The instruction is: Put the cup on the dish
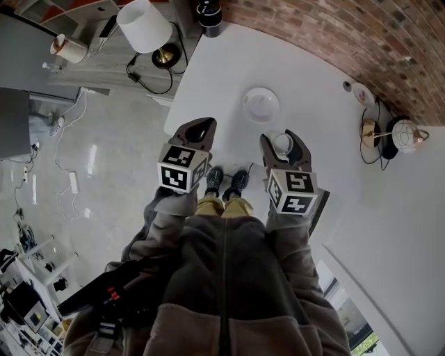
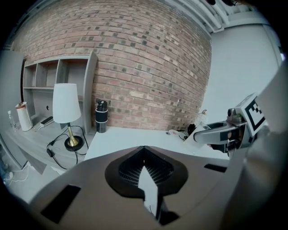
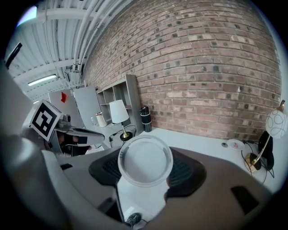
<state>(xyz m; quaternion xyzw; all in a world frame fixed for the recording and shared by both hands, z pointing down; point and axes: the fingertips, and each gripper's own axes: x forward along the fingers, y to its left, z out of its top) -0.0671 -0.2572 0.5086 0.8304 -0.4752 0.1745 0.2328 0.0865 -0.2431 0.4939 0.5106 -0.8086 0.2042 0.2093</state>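
Observation:
A white dish (image 1: 261,104) lies on the white table (image 1: 229,62), a little beyond both grippers. My right gripper (image 1: 284,135) is shut on a white cup (image 1: 282,144), which it holds upright near the table's front edge, short of the dish. In the right gripper view the cup (image 3: 145,161) fills the space between the jaws, its round rim facing the camera, and hides the dish. My left gripper (image 1: 199,124) hovers at the table's front left edge. Its jaws meet at the tips (image 2: 144,149) and hold nothing.
A white-shaded lamp (image 1: 144,26) stands on a grey shelf unit left of the table. A black bottle (image 1: 208,15) stands at the table's back corner. A small saucer (image 1: 361,92) and a globe lamp (image 1: 407,135) with cables sit at the right by the brick wall.

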